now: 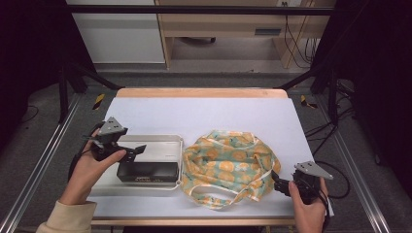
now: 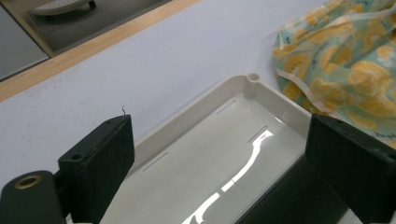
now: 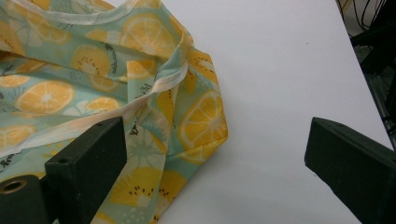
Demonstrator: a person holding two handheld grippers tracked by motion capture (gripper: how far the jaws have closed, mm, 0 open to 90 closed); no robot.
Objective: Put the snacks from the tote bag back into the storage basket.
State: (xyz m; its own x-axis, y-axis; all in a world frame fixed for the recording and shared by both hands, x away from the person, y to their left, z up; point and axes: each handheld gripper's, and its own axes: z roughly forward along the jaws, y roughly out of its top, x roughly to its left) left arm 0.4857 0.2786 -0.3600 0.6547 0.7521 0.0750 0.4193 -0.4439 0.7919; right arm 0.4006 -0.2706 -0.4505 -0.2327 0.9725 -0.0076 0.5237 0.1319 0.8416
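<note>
**Two open grippers at a fruit-print bag and a tray**

The table (image 1: 204,109), covered in a pale sheet with a wooden far edge, carries three things: one cloth bag, one tray and one black box.

The fruit-print cloth bag (image 1: 231,165) is the largest of them. It is thin, teal fabric printed with orange slices and trimmed in cream binding, lying crumpled in a loose heap with a cream strap looping out at its near edge. It sits near the middle of the table, toward the near right, just beside the right rim of the tray.

The off-white plastic tray (image 1: 155,141) lies left of the bag, shallow, with rounded corners and slots in its floor. One black rectangular box (image 1: 147,171) rests in its near half.

The right gripper (image 1: 281,185) is at the near right; its jaws stand wide apart, with the bag's right corner lying at the left jaw and bare table between them.

The left gripper (image 1: 130,151) hovers over the tray's left part, jaws also apart, the tray floor and box edge between them, holding nothing.
</note>
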